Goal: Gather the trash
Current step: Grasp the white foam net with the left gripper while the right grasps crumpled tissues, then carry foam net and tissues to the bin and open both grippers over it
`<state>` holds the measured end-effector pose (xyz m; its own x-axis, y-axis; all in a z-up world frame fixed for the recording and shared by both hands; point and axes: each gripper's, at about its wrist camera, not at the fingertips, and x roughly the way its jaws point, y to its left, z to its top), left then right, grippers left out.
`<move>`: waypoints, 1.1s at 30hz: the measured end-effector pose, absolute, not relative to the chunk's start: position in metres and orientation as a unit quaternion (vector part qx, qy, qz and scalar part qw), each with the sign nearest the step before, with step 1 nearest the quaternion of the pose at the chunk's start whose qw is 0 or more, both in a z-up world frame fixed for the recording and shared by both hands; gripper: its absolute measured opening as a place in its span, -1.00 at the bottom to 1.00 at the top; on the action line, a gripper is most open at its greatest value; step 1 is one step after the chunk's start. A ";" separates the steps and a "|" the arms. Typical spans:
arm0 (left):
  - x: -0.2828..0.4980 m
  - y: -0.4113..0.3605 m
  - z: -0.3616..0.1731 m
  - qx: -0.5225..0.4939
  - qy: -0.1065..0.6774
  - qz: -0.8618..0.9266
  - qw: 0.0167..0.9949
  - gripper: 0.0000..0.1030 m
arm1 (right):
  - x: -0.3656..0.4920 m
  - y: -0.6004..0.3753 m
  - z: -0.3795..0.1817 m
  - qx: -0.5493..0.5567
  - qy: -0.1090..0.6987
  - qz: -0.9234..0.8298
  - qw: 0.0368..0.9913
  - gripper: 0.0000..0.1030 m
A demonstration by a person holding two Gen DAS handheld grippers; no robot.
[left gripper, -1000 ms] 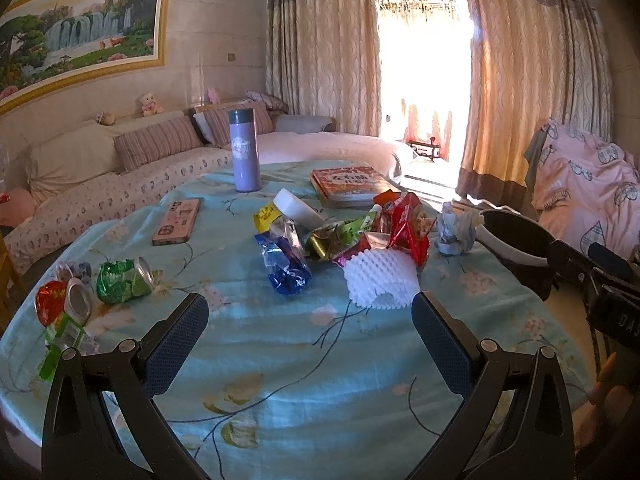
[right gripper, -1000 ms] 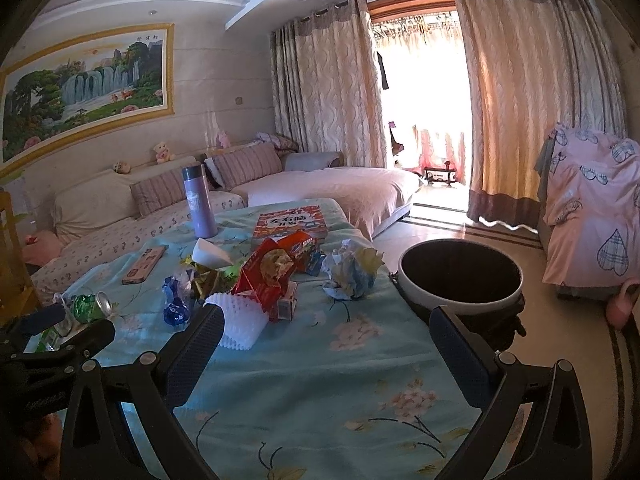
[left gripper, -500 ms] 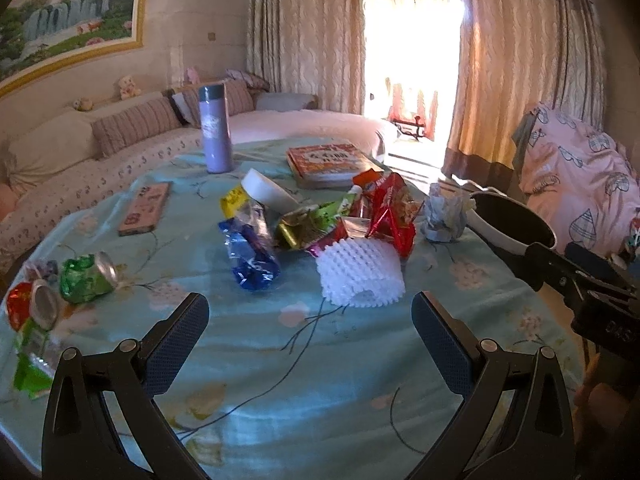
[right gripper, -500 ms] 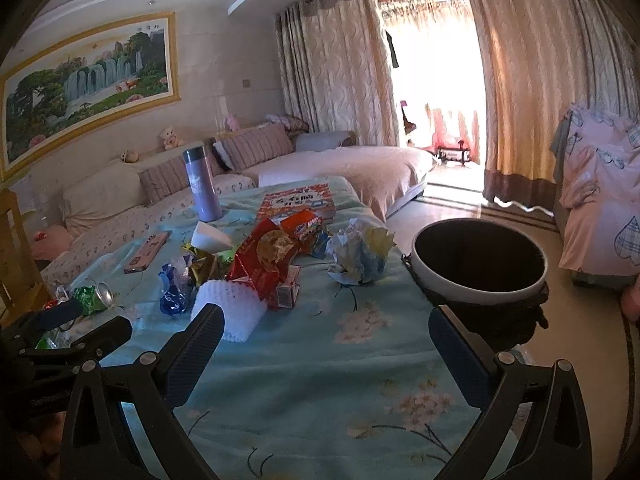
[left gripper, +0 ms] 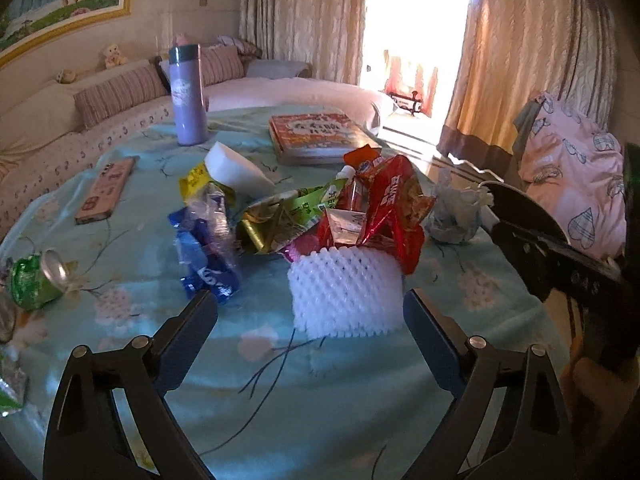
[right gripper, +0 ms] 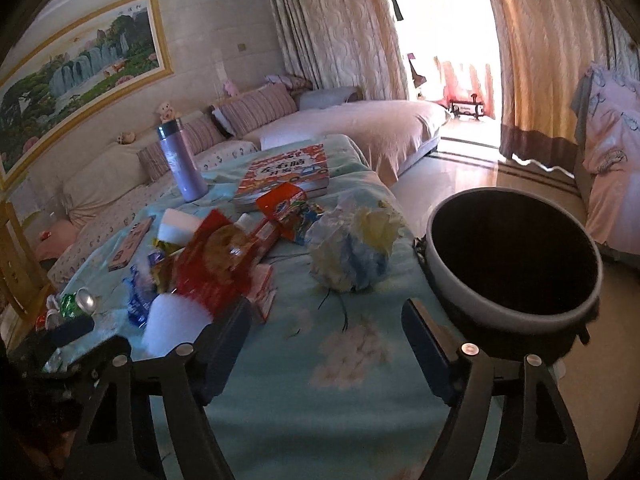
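Observation:
A pile of trash lies mid-table: a white foam net (left gripper: 346, 290), a red snack bag (left gripper: 396, 208), a blue wrapper (left gripper: 206, 254), green-gold wrappers (left gripper: 280, 220) and a crumpled paper ball (left gripper: 454, 214). My left gripper (left gripper: 310, 324) is open and empty, just short of the foam net. My right gripper (right gripper: 326, 340) is open and empty, close in front of the paper ball (right gripper: 352, 248). The foam net (right gripper: 176, 322) lies left of it. A dark trash bin (right gripper: 512, 264) stands at the table's right edge.
A crushed green can (left gripper: 34, 278) lies at the left edge. A purple flask (left gripper: 187, 94), a book (left gripper: 316, 138), a white cup (left gripper: 236, 170) and a flat pink box (left gripper: 106, 190) stand further back on the blue tablecloth (left gripper: 320, 380). A sofa is behind.
Both grippers have moved forward toward the pile. The foam net now sits right before the left fingers, and the paper ball and bin loom larger in the right view. Both stay open.

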<state>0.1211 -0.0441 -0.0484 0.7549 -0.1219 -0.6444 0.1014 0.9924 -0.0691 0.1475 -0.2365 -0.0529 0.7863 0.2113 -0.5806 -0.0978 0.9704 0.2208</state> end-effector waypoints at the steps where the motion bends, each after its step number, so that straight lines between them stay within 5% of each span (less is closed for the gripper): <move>1: 0.126 -0.045 -0.051 -0.018 0.351 -0.061 0.934 0.81 | 0.153 -0.237 -0.054 0.090 0.319 0.083 0.940 0.51; 7: 0.145 -0.050 -0.067 -0.028 0.382 -0.078 0.921 0.49 | 0.193 -0.238 -0.068 0.082 0.349 0.087 0.930 0.41; 9: 0.148 -0.052 -0.072 -0.032 0.391 -0.087 0.916 0.31 | 0.203 -0.238 -0.075 0.081 0.360 0.088 0.925 0.13; 10: 0.149 -0.052 -0.073 -0.034 0.394 -0.093 0.914 0.06 | 0.207 -0.239 -0.079 0.081 0.367 0.090 0.922 -0.21; 11: 0.150 -0.053 -0.075 -0.036 0.398 -0.100 0.911 -0.15 | 0.208 -0.239 -0.082 0.081 0.372 0.088 0.920 -0.34; 16: 0.139 -0.053 -0.071 -0.038 0.385 -0.116 0.915 -0.55 | 0.195 -0.248 -0.080 0.092 0.363 0.095 0.922 -0.55; 33: 0.089 -0.090 -0.030 -0.008 0.341 -0.173 0.924 -0.60 | 0.126 -0.286 -0.045 0.124 0.314 0.083 0.937 -0.59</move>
<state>0.0891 -0.0904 -0.0300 0.7079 -0.3257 -0.6267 0.3150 0.9398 -0.1327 0.1263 -0.2864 -0.0448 0.7887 0.2335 -0.5687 -0.0770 0.9553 0.2855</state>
